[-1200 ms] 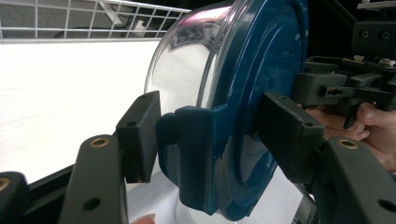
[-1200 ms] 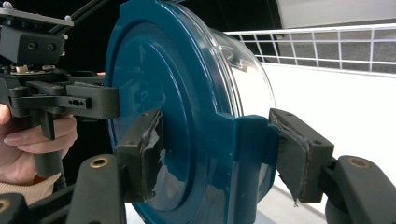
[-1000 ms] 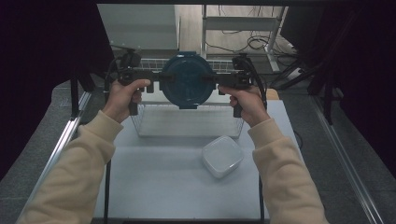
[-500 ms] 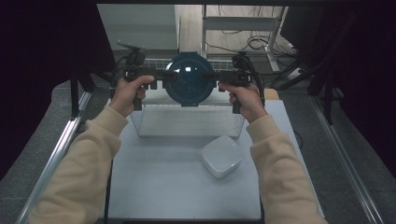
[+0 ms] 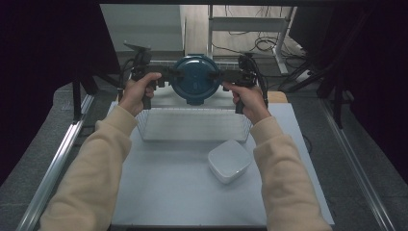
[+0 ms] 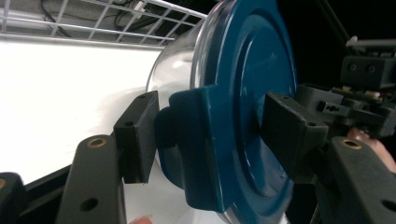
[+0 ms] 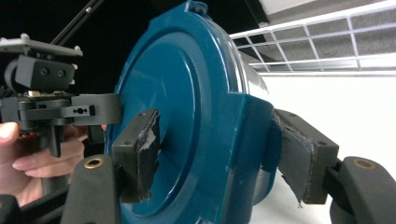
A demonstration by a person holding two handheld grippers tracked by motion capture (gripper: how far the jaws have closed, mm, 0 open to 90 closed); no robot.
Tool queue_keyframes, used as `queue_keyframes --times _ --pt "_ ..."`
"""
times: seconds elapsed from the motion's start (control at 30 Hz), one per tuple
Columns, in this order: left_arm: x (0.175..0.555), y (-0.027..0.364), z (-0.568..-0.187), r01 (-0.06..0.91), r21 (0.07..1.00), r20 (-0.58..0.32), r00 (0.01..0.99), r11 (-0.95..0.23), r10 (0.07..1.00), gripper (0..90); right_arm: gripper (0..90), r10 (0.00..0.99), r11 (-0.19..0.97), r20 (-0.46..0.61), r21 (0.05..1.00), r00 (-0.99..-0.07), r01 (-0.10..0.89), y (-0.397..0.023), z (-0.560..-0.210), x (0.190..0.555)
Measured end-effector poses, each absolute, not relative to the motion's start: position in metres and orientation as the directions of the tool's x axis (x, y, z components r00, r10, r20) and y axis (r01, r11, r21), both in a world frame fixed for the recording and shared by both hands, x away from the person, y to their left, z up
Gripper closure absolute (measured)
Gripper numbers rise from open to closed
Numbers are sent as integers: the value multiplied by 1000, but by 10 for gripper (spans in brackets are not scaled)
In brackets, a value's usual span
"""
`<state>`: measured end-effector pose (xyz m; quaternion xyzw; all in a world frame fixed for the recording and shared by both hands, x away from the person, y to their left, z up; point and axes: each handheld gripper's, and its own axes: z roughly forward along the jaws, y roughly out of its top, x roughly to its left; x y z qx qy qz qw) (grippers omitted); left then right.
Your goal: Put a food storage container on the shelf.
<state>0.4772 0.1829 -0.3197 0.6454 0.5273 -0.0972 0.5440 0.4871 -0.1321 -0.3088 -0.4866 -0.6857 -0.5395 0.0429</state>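
Note:
A round clear container with a dark blue lid (image 5: pixel 195 79) hangs in the air, its lid turned toward the person, above the far side of a white wire rack (image 5: pixel 192 125). My left gripper (image 5: pixel 172 77) is shut on the lid's left clip; in the left gripper view the left gripper (image 6: pixel 210 135) has pads pressing the clip and the lid (image 6: pixel 252 93). My right gripper (image 5: pixel 219 77) holds the opposite clip. In the right gripper view the right gripper (image 7: pixel 215 149) has just been opening slightly, the lid (image 7: pixel 177 93) still between its pads and touching them.
A white square bowl (image 5: pixel 230 161) stands on the pale table (image 5: pixel 168 192) in front of the rack, toward the right. Metal rails run along both table sides. Cables and a frame lie beyond the far edge.
Both hands have carried the container a little farther from the person and slightly down, over the rack's far side. The bowl and rack have not moved.

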Motion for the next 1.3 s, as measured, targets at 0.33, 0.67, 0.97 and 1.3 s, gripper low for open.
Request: queue_keyframes --times 0.33,0.67,0.97,1.3 --pt "495 182 -332 820 534 -754 352 206 554 365 330 607 -137 665 627 -436 767 -133 -321 503" --pt "497 181 -336 815 538 -756 352 217 552 356 329 598 -183 700 594 -390 784 -134 -327 508" --pt "479 179 -321 730 654 -643 398 199 654 221 77 689 -148 566 722 -453 676 -131 -315 493" --pt "412 192 -310 588 808 -414 517 41 749 184 56 727 10 350 855 -591 518 -146 -294 435"
